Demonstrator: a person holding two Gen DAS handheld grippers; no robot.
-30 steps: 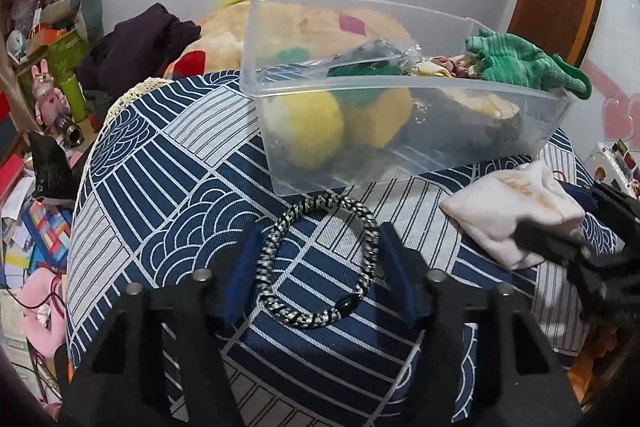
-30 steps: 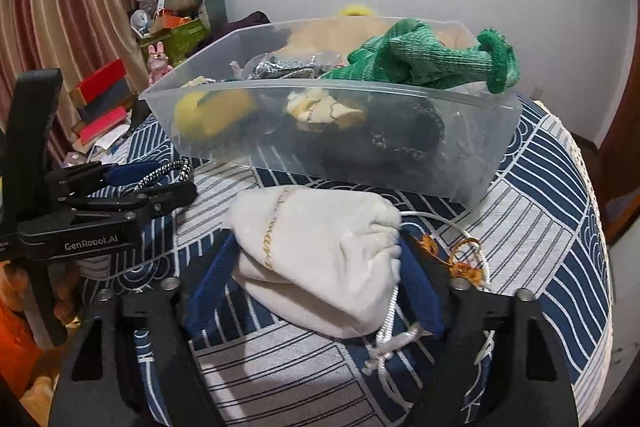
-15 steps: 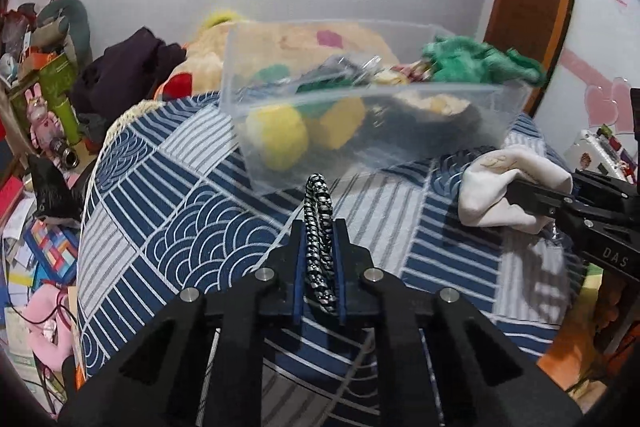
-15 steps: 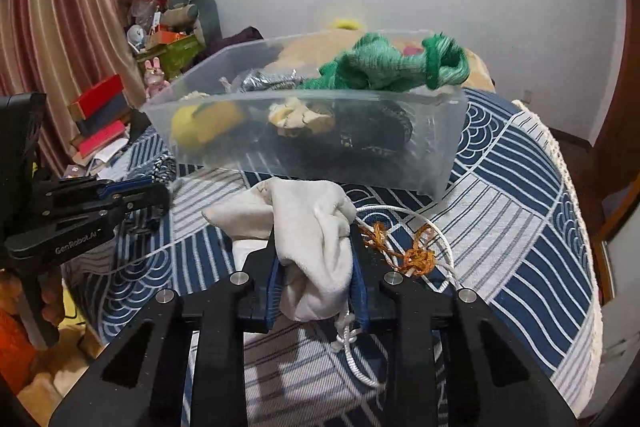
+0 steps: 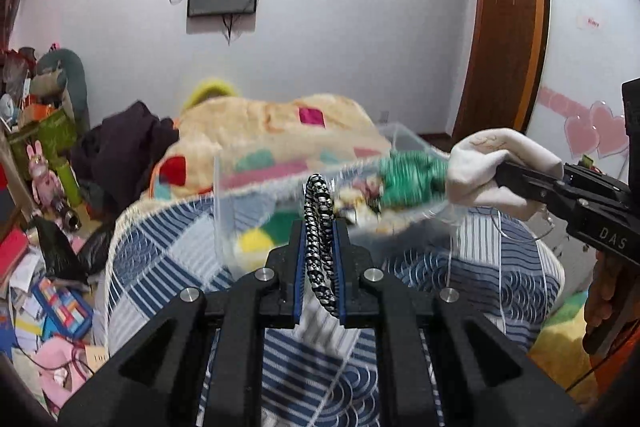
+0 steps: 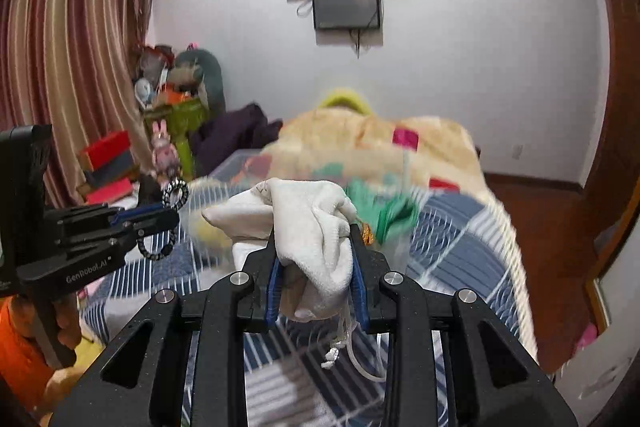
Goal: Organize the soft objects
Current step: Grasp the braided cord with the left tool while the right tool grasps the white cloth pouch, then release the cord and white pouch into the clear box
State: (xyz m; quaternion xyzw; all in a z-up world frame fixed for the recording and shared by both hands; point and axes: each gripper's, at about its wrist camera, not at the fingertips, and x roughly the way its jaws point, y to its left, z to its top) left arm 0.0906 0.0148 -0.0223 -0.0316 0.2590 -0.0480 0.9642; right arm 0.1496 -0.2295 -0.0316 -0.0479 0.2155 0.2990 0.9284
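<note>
My left gripper (image 5: 319, 227) is shut on a black-and-white braided cord loop (image 5: 318, 223) and holds it up in the air. The loop also shows in the right wrist view (image 6: 175, 191). My right gripper (image 6: 314, 239) is shut on a white drawstring pouch (image 6: 308, 223), lifted above the bed; it shows in the left wrist view (image 5: 492, 163) too. The clear plastic bin (image 5: 240, 187), blurred, lies ahead and below both grippers, holding a green knitted item (image 5: 408, 175) and yellow soft things (image 5: 254, 241).
The bin stands on a blue-and-white patterned cover (image 5: 160, 259). A large beige plush blanket (image 5: 272, 127) and dark clothing (image 5: 120, 143) lie behind it. Clutter of boxes and toys (image 5: 44, 163) fills the left side. A wooden door (image 5: 500, 27) stands at right.
Both grippers closed on their objects, the left on the cord loop and the right on the white pouch, then lifted them up off the cover toward the bin.
</note>
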